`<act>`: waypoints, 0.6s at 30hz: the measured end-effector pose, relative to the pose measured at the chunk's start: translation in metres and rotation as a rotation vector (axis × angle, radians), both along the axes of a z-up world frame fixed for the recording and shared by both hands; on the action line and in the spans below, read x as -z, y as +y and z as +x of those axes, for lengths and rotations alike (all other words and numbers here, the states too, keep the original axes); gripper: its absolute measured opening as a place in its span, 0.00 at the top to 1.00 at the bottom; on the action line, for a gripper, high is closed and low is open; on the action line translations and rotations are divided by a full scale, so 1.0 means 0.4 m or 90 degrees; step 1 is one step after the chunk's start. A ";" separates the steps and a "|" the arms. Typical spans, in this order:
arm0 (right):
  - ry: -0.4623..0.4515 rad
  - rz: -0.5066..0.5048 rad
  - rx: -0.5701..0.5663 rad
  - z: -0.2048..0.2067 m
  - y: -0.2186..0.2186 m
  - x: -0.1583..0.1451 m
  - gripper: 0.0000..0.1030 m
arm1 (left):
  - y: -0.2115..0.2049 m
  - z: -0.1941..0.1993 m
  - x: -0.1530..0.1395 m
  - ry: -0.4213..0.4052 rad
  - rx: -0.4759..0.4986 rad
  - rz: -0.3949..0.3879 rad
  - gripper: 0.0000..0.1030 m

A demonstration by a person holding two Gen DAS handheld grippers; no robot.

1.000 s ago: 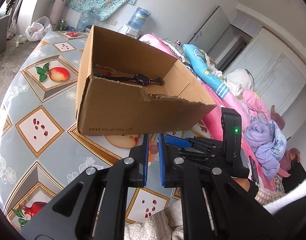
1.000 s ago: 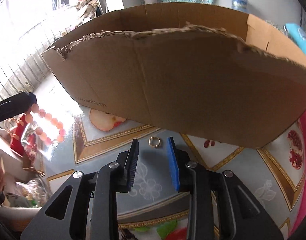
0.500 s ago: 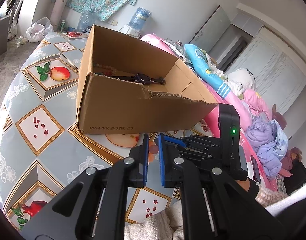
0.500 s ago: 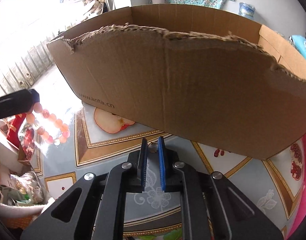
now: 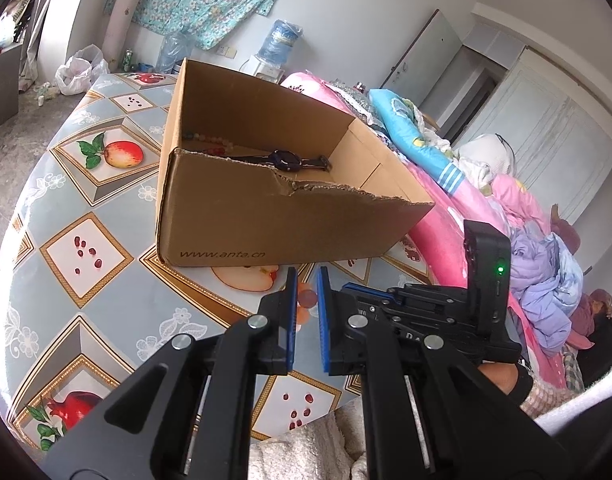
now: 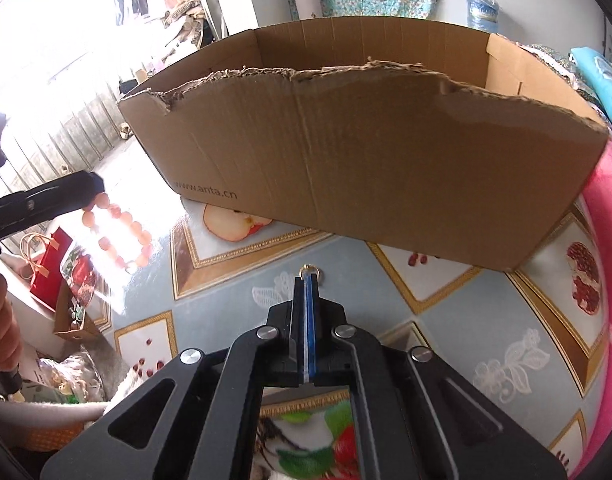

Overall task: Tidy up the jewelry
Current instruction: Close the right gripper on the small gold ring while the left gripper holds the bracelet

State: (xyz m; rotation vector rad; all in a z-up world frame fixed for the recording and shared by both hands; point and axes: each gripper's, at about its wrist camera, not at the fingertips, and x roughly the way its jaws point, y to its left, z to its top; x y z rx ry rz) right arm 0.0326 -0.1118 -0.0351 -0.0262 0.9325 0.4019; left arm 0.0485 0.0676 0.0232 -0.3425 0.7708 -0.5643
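The right hand-held gripper [image 6: 307, 280] is clamped together on a small gold ring [image 6: 308, 269]; the ring protrudes from the fingertips at 12 o'clock, above the desk [image 6: 446, 344]. The left hand-held gripper [image 5: 305, 292] has its pads closed to a narrow gap on an orange bead bracelet [image 5: 306, 300]. In the right wrist view, the same bracelet [image 6: 122, 228] hangs in a loop from the left fingertips at 9 o'clock, above the desk edge. An open cardboard box [image 5: 266, 216] with a torn front rim stands on the desk at 12 o'clock from both grippers. Inside the box lie a black wristwatch [image 5: 284, 160] and, at its 10 o'clock, a string of small beads [image 5: 210, 142] against the back wall.
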 end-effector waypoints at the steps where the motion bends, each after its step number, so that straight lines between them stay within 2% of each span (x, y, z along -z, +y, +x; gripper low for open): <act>1: 0.006 -0.001 -0.006 -0.002 0.002 0.002 0.99 | -0.001 0.000 0.001 0.001 0.000 0.000 0.92; 5: 0.000 -0.039 -0.011 0.009 0.035 0.009 0.84 | -0.002 0.005 0.004 0.005 -0.003 -0.003 0.92; 9: -0.007 -0.026 -0.006 0.045 0.050 0.016 0.84 | 0.000 0.010 0.005 0.010 -0.006 -0.004 0.92; 11: -0.016 -0.035 -0.008 0.055 0.052 0.020 0.84 | 0.002 0.012 0.008 0.012 -0.007 -0.003 0.92; 13: -0.024 -0.055 -0.009 0.063 0.062 0.016 0.88 | 0.002 0.018 0.013 0.018 -0.008 -0.006 0.92; 17: -0.017 -0.041 0.004 0.065 0.049 0.015 0.90 | -0.002 0.022 0.016 0.019 -0.002 -0.005 0.92; 18: -0.015 -0.032 0.008 0.067 0.040 0.011 0.99 | -0.003 0.022 0.018 0.020 0.000 -0.006 0.92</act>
